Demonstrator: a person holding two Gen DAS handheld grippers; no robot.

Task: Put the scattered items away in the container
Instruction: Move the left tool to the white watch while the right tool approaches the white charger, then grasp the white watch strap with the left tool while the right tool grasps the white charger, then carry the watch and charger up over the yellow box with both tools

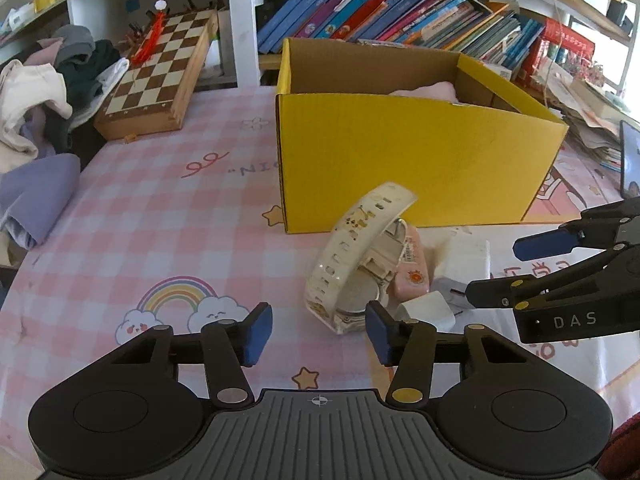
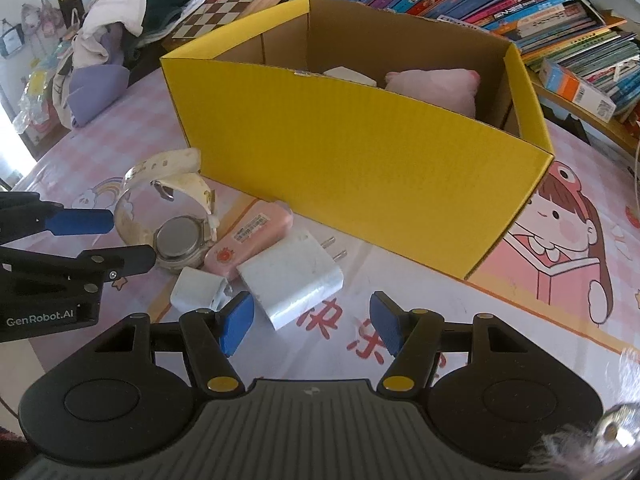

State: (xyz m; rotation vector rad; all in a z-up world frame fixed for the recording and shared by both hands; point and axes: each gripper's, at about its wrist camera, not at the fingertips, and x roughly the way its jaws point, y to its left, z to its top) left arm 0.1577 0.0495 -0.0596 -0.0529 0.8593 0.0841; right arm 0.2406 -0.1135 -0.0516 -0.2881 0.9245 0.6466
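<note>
- Taking the yellow box (image 2: 360,168) as our landmark, the scattered items lie in a tight cluster on the surface (image 1: 160,232) just in front of its near wall, toward its left corner in the right wrist view.
- Leftmost in that view is the white watch (image 2: 168,216), lying with its metal caseback turned up and its strap arched over it. Our left gripper (image 1: 318,334) comes in low from the side with its jaws wide and nothing between them; one blue pad (image 1: 378,332) sits right beside the watch case. We judge the watch to be its target, and we would straddle the case rather than the springy strap before closing.
- Next comes the pink case (image 2: 250,244), touching the watch, then the small white adapter (image 2: 198,290) below it.
- Further right lies the large white charger (image 2: 292,280), prongs pointing at the box. Our right gripper (image 2: 312,326) hovers low over the surface with jaws wide and empty, its left pad (image 2: 236,328) beside the charger's near corner. We would shift left to centre on the charger's body, clear of the adapter.
- Inside the box a pink plush (image 2: 436,88) and a white item already rest at the far end.
</note>
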